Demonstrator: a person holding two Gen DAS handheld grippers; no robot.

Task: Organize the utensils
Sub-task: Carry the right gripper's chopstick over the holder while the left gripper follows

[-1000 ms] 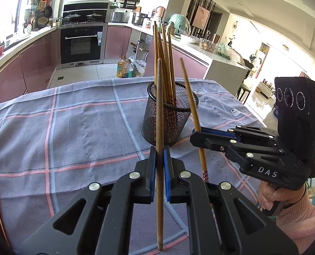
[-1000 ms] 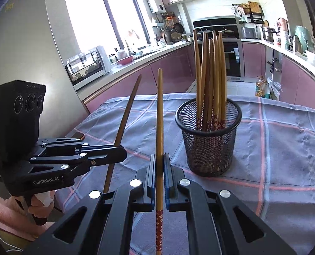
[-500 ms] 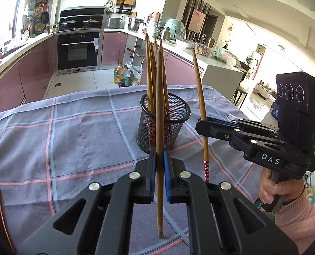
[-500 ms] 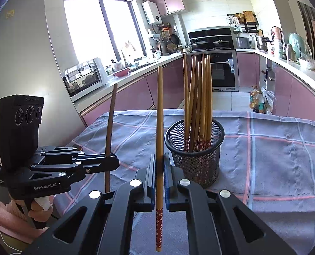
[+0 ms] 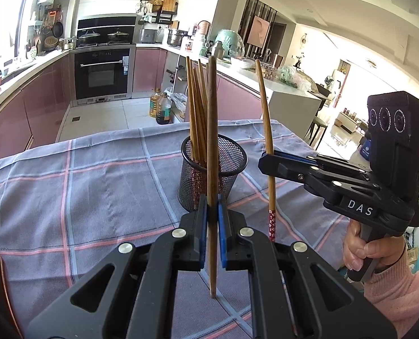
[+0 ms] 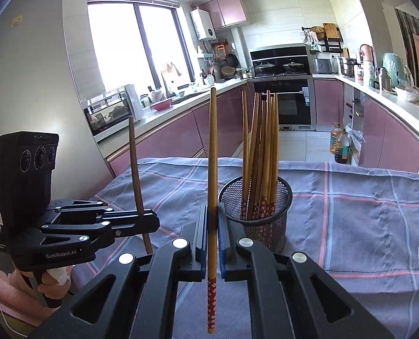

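Two tools clamp a chopstick each | left tool (image 5: 211, 212) on dark chopstick (image 5: 211, 141) | right tool (image 6: 212, 226) on chopstick's (image 6: 212, 169) red patterned end

A home kitchen: pink cabinets (image 6: 164, 144) under a white counter (image 6: 390, 99), a built-in oven (image 5: 102, 75) with pots on the hob (image 6: 280, 67), a window (image 6: 136, 48), oil bottles (image 5: 160, 107) on the floor

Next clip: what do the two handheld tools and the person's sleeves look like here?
Both are matte black pistol-grip units with angular, cut-out fingers, silver screw heads and blue pads. The right tool carries white "DAS" lettering; the left tool reads "GenRobot.AI". Each has a black box on top with three round lenses. The person wears pink knitted sleeves. A thin white cable runs near the left sleeve.
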